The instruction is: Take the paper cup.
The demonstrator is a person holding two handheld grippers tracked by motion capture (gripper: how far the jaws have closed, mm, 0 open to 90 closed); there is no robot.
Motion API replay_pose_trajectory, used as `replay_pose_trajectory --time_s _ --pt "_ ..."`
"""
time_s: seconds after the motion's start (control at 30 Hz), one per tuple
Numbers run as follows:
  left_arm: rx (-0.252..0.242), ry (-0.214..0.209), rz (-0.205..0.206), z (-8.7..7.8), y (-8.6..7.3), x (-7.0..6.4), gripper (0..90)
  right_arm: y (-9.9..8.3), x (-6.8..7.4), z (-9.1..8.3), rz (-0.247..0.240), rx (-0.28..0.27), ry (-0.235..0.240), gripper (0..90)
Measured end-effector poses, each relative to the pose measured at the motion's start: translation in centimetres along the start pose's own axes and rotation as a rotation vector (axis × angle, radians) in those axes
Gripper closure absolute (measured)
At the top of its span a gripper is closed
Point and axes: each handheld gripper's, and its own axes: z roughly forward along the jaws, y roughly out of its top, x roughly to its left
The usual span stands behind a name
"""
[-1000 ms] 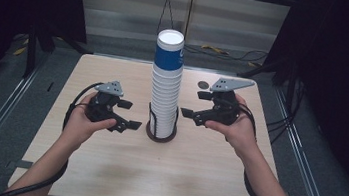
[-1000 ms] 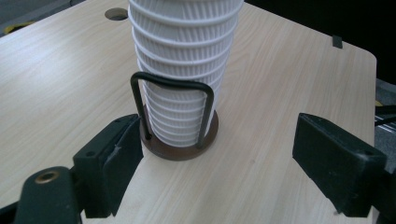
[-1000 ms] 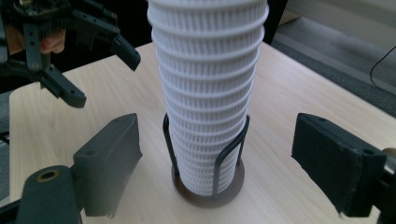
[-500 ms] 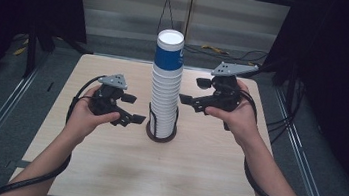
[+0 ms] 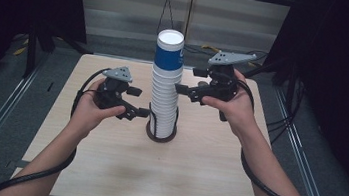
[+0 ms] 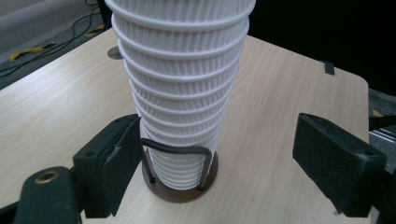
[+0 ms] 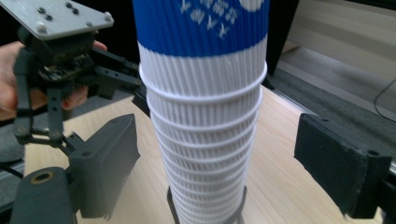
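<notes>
Since 0.5 s ago both hands have closed in on the cup stack: right hand-held gripper has risen and moved inward to the stack's upper part, left hand-held gripper has come closer to its lower part. Stack stands upright in a round dark holder w/ wire uprights, about mid-surface; top cup is blue, the rest white and ribbed. Left hand-held gripper: jaws spread wide, 1 on each side of the stack's base in the left gripper view, left jaw just beside the cups, touching or not I can't tell. Right hand-held gripper: jaws also spread wide, flanking the stack just below the blue cup, not touching it. Neither holds anything.
</notes>
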Motion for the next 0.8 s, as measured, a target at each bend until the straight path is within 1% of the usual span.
replay_pose_trajectory --time_s 0.07,0.13,0.2,0.27,0.3,0.37,0.4,0.5,0.53,0.6,0.67,0.7,0.77,0.8 --pt "-0.001 -0.003 0.0 0.1 0.3 0.0 15.7 0.2 -0.1 0.1 -0.001 0.0 -0.006 12.8" --pt "-0.004 -0.002 0.001 0.1 0.4 0.1 15.7 0.4 -0.1 0.2 -0.007 -0.012 0.004 12.7" --pt "-0.012 0.0 0.005 0.0 0.8 0.2 15.7 0.7 -0.2 0.3 -0.008 -0.02 -0.001 12.6" --pt "-0.015 0.003 0.004 0.0 0.9 0.2 15.7 0.9 -0.2 0.5 -0.006 -0.031 0.008 12.6" --pt "-0.019 0.009 0.009 0.0 1.1 0.3 15.7 0.9 -0.2 0.5 -0.006 -0.031 0.008 12.6" --pt "-0.03 0.009 0.016 -0.1 1.4 0.3 15.7 1.2 -0.1 0.8 -0.004 -0.041 0.006 12.4" --pt "-0.041 0.006 0.019 -0.2 1.7 0.4 15.7 1.4 0.0 1.2 -0.003 -0.058 0.023 12.4" --pt "-0.044 0.011 0.022 -0.1 2.0 0.4 15.7 1.8 0.2 1.7 -0.012 -0.059 0.024 12.4" --pt "-0.039 0.011 0.029 -0.1 2.4 0.4 15.7 2.0 0.3 1.9 -0.013 -0.055 0.023 12.3" --pt "-0.04 0.015 0.041 0.0 2.8 0.3 15.7 2.3 0.5 2.4 -0.026 -0.054 0.024 11.9" --pt "-0.043 0.012 0.042 0.0 2.9 0.3 15.7 2.5 0.6 2.7 -0.032 -0.052 0.025 11.5" --pt "-0.053 0.013 0.043 0.0 3.1 0.2 15.7 2.7 0.7 3.3 -0.025 -0.05 0.011 11.2" --pt "-0.06 0.013 0.051 0.0 3.3 0.3 15.7 2.8 0.5 3.7 -0.012 -0.059 0.013 11.7" --pt "-0.066 0.012 0.053 0.0 3.4 0.3 15.6 2.9 0.4 3.9 0.001 -0.074 0.019 11.9"
